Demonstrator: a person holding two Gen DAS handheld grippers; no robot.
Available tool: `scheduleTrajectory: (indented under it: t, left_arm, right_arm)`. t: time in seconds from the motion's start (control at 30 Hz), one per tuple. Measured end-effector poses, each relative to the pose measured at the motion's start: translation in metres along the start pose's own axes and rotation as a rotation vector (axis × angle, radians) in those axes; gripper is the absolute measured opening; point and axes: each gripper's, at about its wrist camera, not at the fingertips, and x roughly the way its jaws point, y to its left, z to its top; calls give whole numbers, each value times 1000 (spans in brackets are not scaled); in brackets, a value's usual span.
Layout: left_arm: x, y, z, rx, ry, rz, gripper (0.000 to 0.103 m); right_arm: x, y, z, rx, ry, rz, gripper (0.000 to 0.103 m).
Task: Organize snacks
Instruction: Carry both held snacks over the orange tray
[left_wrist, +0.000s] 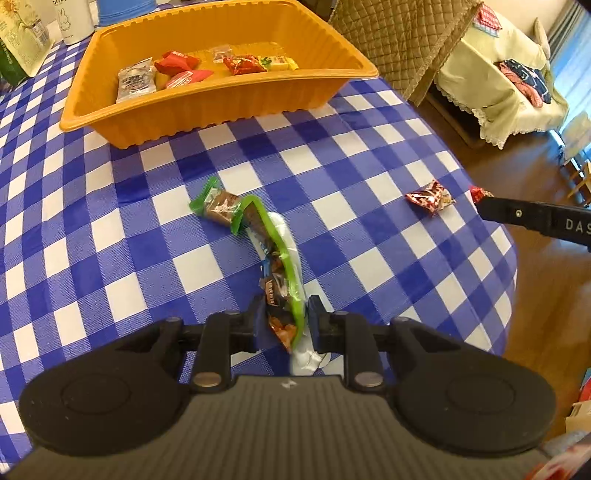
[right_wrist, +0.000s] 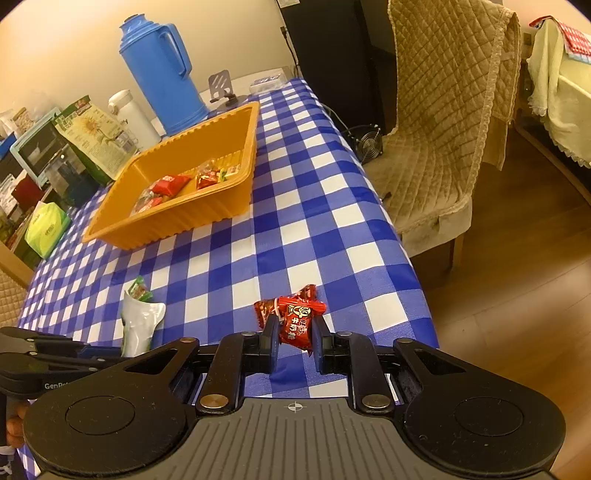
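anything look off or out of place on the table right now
Nothing is spilled or broken. A few snacks lie outside the orange tray: one red packet loose near the table edge, a green-edged strip of packets clamped in the left gripper, and a red candy held in the right gripper.

light: warm indoor, bright | focus: sharp | edges: fisheye bending, dark corners | shadows: soft

The left gripper was matte black, with two round side housings flanking a grey ribbed plate and brass-coloured pivot pins on its linkage arms. Its fingers carried dark blue pads. The right gripper was built alike, with a small crosshair mark on its plate. White lettering ran along each tool's side.
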Motion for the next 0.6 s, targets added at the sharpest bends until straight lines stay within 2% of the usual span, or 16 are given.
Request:
scheduleTrajectory:
  t: [0.13, 0.4, 0.6]
  left_arm:
    - [3, -1, 5, -25, -10, 8, 26]
    - [12, -8, 12, -3, -11, 52, 23]
    - [9, -10, 9, 15, -15, 50, 23]
  right_arm:
    - [-1, 1, 0, -6, -1, 3, 19]
    - [-3, 1, 0, -10, 0, 1, 18]
    - [-4, 2, 1, -17, 0, 5, 18]
